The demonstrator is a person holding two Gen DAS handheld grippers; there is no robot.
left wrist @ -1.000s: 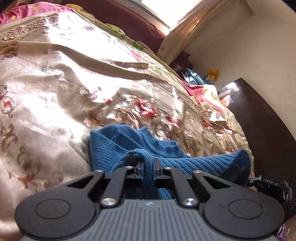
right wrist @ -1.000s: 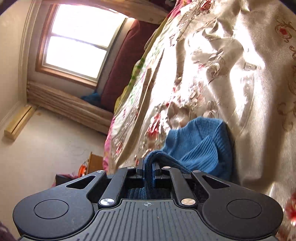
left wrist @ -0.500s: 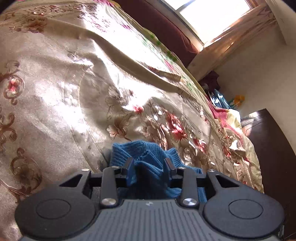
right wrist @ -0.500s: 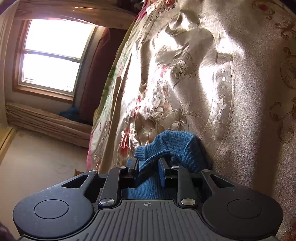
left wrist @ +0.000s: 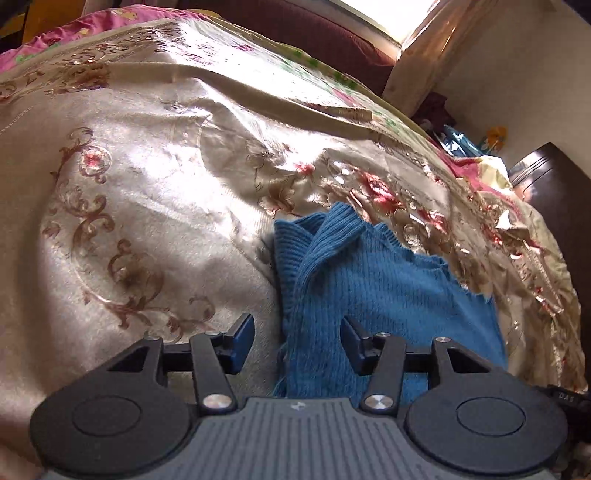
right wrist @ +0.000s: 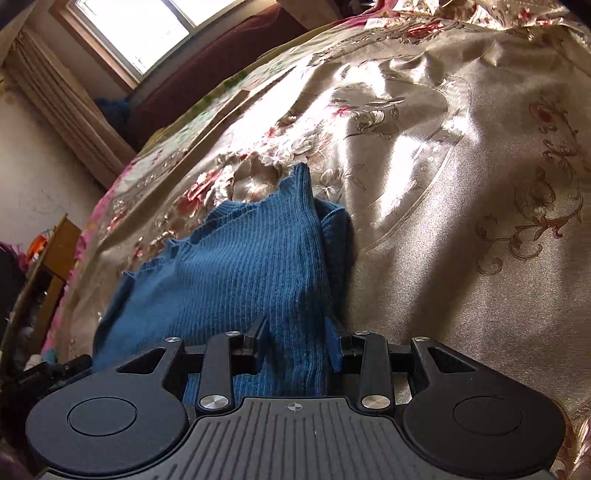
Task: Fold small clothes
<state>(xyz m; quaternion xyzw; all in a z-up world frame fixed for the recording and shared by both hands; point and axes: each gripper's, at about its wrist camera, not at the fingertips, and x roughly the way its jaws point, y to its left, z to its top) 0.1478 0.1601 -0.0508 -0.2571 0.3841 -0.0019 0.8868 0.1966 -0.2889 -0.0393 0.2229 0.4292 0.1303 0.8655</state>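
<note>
A blue ribbed knit garment [left wrist: 373, 280] lies folded on the cream floral bedspread [left wrist: 147, 184]. In the left wrist view my left gripper [left wrist: 297, 338] hovers over its left edge with jaws opening; the knit lies under the gap and the pads do not press it. The right wrist view shows the same garment [right wrist: 236, 266] lying flat, its folded edge running toward the camera. My right gripper [right wrist: 295, 336] stands over that edge, jaws opening, with the fabric between the fingers but loose.
The bedspread [right wrist: 461, 184] is wrinkled and sunlit. A dark red headboard cushion [left wrist: 314, 29] and a window [right wrist: 147, 29] lie beyond the bed. A dark wooden cabinet [left wrist: 554, 192] stands past the bed's right side, and a wooden shelf [right wrist: 51, 266] past its left.
Both grippers were shut on folds of the blue garment, lifted off the bed. They came down, the jaws spread apart, and the garment now lies flat and released.
</note>
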